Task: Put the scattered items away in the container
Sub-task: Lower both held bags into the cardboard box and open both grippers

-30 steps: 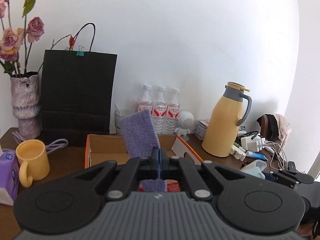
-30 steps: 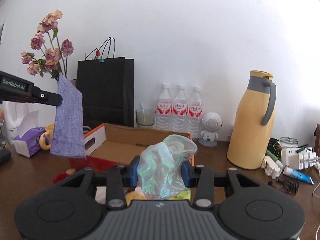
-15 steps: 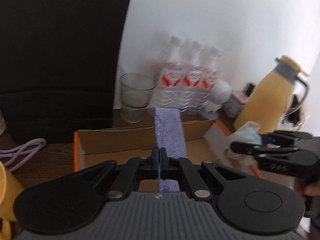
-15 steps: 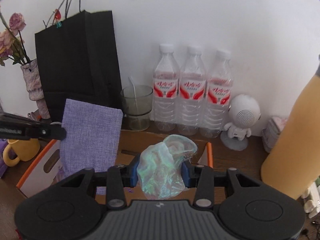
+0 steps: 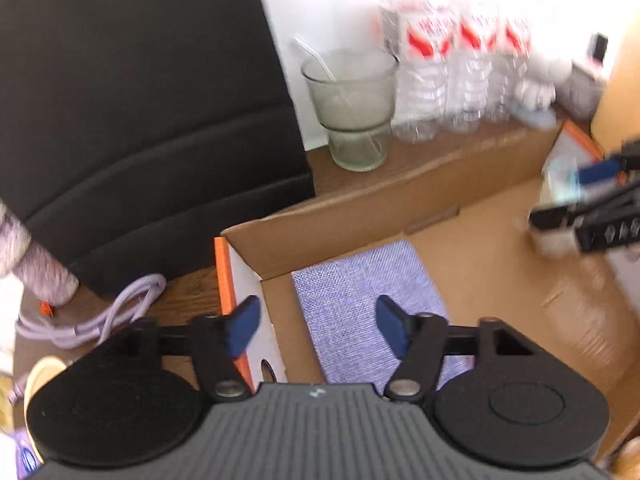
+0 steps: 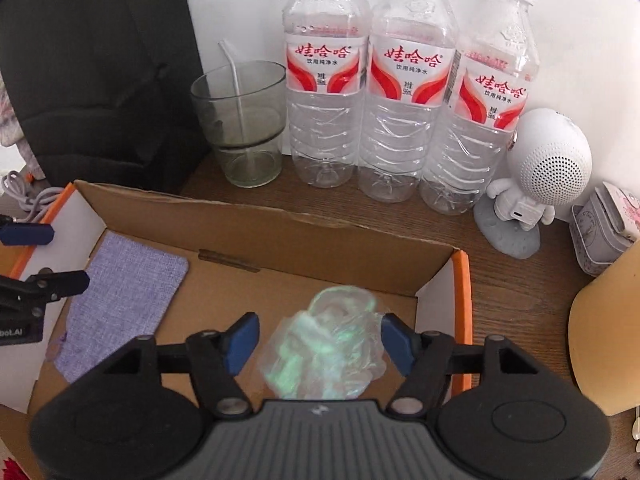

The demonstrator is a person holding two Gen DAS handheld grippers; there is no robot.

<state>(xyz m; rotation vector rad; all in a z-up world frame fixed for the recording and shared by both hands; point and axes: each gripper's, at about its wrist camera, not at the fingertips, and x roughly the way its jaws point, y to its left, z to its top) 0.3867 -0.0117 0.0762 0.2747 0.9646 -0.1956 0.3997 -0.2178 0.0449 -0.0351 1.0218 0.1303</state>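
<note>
Both grippers gape over box (image 6: 280, 236) (cloth (image 6: 120, 304), bag (image 6: 332, 344) inside).

Setting: a domestic or home-office interior. Evidence follows. A dark brown wood-grain table (image 6: 516, 280) stands against a plain white wall (image 6: 248, 4) and carries mixed personal items. Three clear plastic water bottles with red-and-white labels (image 6: 408, 92) stand in a row at the wall. Beside them stands a clear drinking glass holding a white straw (image 6: 244, 128). A white astronaut-shaped speaker on a grey base (image 6: 536, 184) and a small grey tin (image 6: 600, 236) sit to the right. A black paper carrier bag (image 5: 140, 92), a coiled lilac cable (image 5: 100, 316) and an open brown cardboard box with orange edges (image 6: 320, 248) complete the household clutter.
</note>
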